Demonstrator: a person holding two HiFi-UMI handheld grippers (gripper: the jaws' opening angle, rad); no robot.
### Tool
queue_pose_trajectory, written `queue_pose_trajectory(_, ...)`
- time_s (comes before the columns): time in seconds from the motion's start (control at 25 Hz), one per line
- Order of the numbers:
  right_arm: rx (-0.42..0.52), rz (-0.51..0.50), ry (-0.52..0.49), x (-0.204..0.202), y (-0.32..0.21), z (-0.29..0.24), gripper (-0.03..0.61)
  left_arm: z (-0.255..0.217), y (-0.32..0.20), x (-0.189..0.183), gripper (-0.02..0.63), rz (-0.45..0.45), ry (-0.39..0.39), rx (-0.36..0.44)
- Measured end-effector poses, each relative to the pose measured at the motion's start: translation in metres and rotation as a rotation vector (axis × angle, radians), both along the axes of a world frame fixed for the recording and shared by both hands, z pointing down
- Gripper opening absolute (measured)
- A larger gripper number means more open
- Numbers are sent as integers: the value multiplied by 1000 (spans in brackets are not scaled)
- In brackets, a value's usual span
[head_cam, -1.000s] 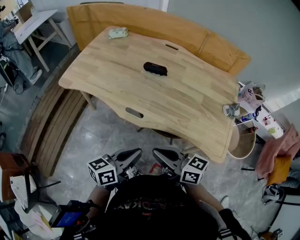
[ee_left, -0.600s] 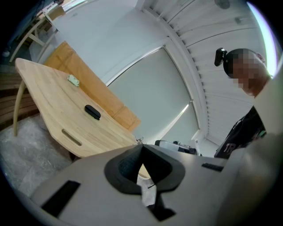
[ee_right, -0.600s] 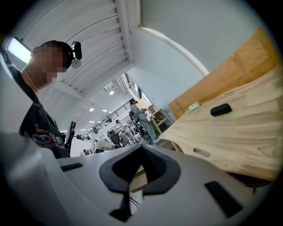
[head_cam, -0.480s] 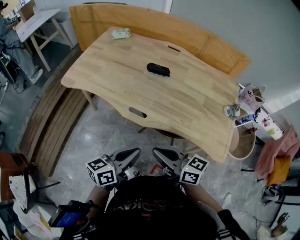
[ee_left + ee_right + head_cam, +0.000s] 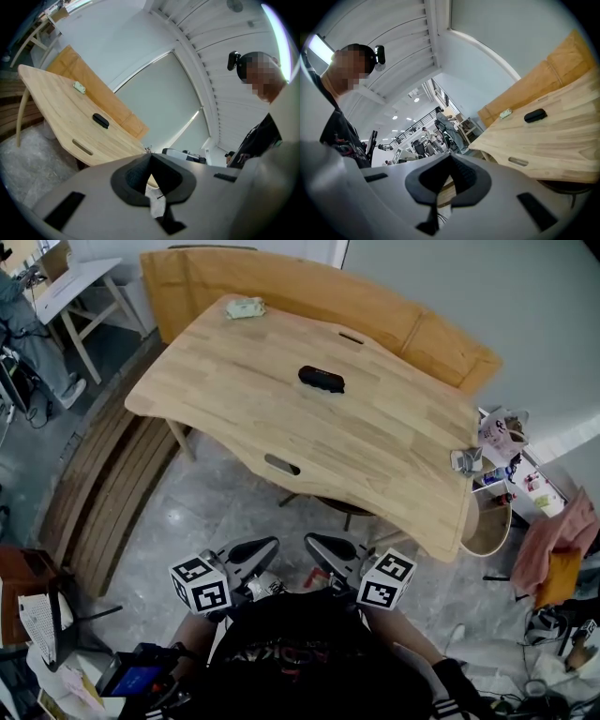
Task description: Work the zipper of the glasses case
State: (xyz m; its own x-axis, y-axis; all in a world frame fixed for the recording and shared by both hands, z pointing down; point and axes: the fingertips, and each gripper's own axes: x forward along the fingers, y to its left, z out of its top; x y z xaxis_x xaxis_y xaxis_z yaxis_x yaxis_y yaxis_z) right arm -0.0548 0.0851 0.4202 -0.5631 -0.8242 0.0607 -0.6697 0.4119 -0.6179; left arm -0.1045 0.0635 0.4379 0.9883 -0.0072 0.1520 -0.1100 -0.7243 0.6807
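The black glasses case [image 5: 322, 379] lies zipped shut near the middle of the wooden table [image 5: 225, 381]. It also shows small and far off in the left gripper view [image 5: 100, 120] and in the right gripper view [image 5: 535, 115]. My left gripper [image 5: 270, 546] and right gripper [image 5: 315, 545] are held side by side close to my body, over the floor in front of the table's near edge. Both are well short of the case. In each gripper view the dark pads meet, left gripper [image 5: 150, 157] and right gripper [image 5: 450, 157], with nothing between them.
A small pale green object [image 5: 245, 307] lies at the table's far corner and a small crumpled item [image 5: 464, 460] at its right edge. A slatted bench [image 5: 103, 493] runs along the left. A cluttered shelf [image 5: 511, 474] and pink cloth [image 5: 562, 540] stand at right.
The table and case sit slightly further right in the head view. The left gripper's marker cube has drifted a little left. Both grippers stay shut and empty.
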Motion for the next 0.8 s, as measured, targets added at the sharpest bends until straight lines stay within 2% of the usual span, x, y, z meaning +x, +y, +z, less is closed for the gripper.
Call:
queue_pose_trajectory(0.28, -3, 6, 2, -6, 0, 1, 14, -2, -2, -5, 11, 8, 3, 5)
queue_pose_trajectory(0.56, -8, 28, 21, 9, -4, -2, 14, -6, -5, 3, 11, 7, 15, 3)
queue_pose_trajectory(0.8, -1, 15, 23, 33, -31, -7, 14, -10, -24, 11, 11, -39, -6, 23)
